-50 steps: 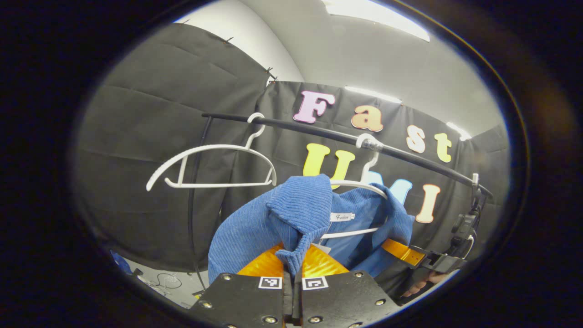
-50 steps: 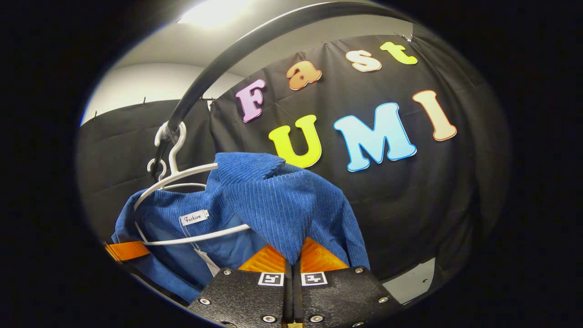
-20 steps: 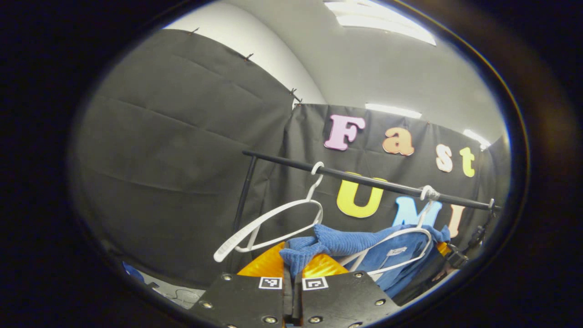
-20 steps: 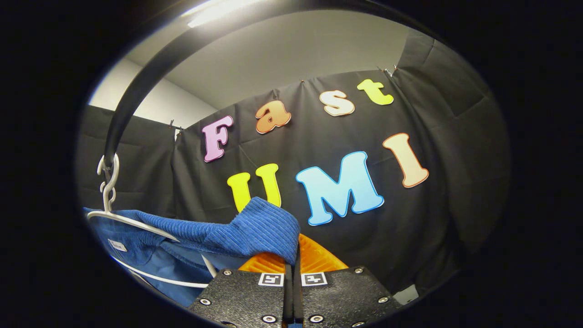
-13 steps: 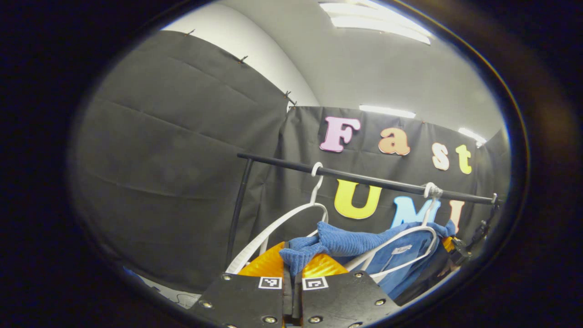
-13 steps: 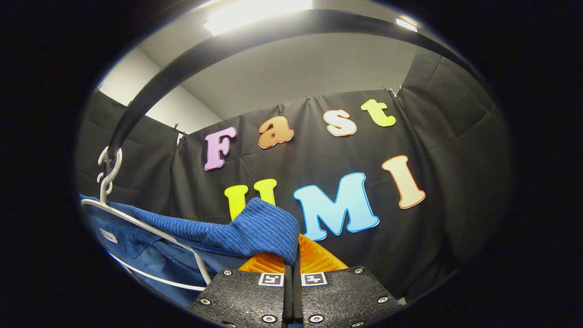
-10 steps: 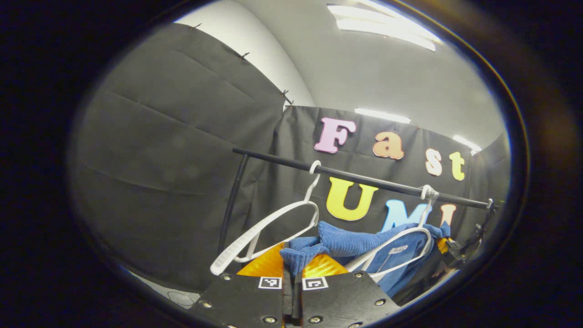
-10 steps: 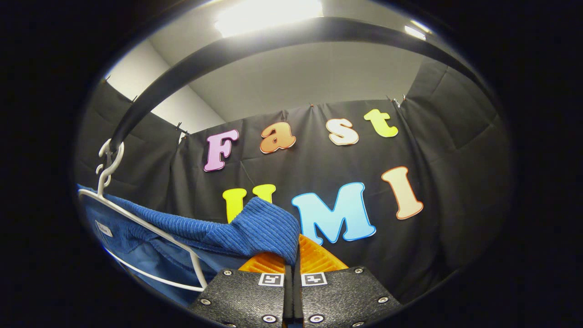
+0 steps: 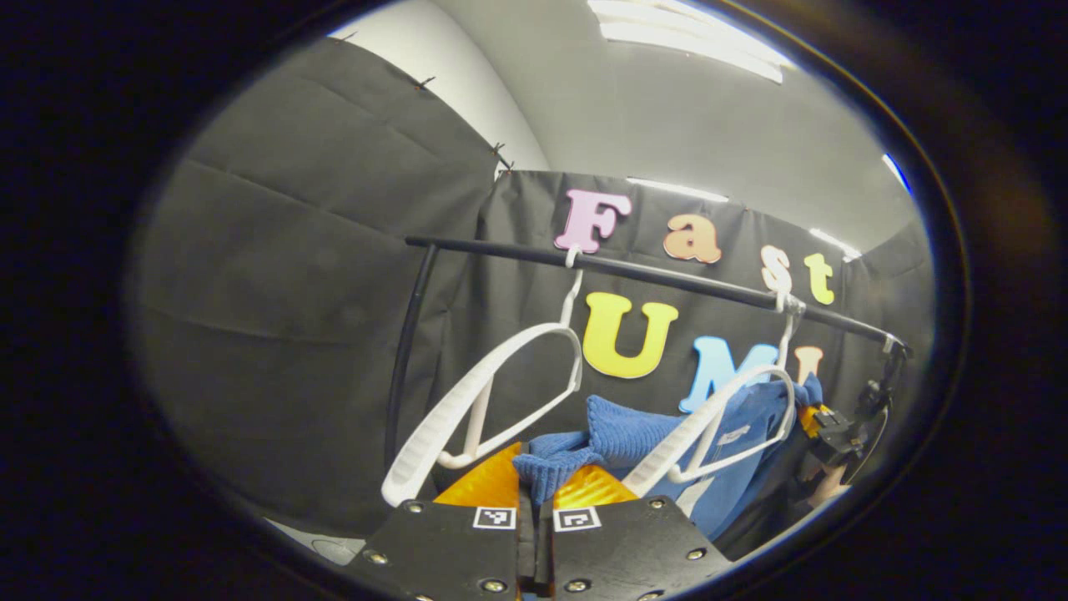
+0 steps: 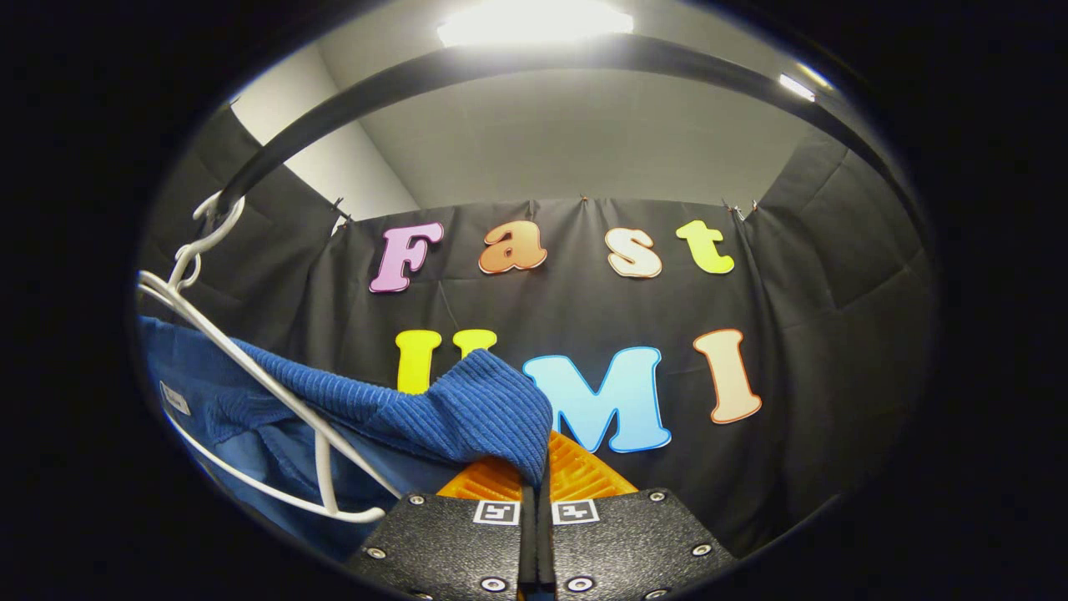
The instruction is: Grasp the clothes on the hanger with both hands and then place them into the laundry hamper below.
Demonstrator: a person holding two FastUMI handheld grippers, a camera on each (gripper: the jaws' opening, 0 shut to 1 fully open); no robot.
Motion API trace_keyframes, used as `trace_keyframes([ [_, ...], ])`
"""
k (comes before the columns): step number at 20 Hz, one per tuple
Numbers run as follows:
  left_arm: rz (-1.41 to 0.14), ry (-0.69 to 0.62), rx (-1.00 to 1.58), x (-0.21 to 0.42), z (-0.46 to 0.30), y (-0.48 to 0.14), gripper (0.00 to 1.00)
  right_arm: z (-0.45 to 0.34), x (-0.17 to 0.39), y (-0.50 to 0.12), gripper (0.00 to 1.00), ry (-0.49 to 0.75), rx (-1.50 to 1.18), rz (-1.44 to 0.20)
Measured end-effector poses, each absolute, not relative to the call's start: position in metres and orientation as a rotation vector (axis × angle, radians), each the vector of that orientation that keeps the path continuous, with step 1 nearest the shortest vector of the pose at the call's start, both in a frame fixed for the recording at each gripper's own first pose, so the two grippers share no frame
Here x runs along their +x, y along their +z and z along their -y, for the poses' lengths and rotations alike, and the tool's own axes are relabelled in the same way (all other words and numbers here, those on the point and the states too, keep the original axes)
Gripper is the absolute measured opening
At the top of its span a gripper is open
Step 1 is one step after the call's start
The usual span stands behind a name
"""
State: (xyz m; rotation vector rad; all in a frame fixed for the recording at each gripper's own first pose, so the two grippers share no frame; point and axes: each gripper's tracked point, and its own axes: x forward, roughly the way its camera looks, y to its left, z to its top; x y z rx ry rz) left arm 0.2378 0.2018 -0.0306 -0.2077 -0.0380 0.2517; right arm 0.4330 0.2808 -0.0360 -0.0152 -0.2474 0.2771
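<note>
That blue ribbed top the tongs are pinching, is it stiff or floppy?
Probably floppy: the blue top bunches and folds where the right tongs pinch it. Likely light, since the thin white hanger carries it. Its ribbed weave should resist slipping.

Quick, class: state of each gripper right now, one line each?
Left gripper: jaws closed on a fold of the blue garment.
Right gripper: jaws closed on another part of the blue garment.
</note>
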Motion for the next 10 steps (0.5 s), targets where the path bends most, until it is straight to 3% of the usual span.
trace_keyframes([
  [10,-0.086,0.287,-0.322,0.235,-0.167,-0.099,0.02,-0.266,0.441,-0.095,0.0,0.252,-0.051,0.117],
])
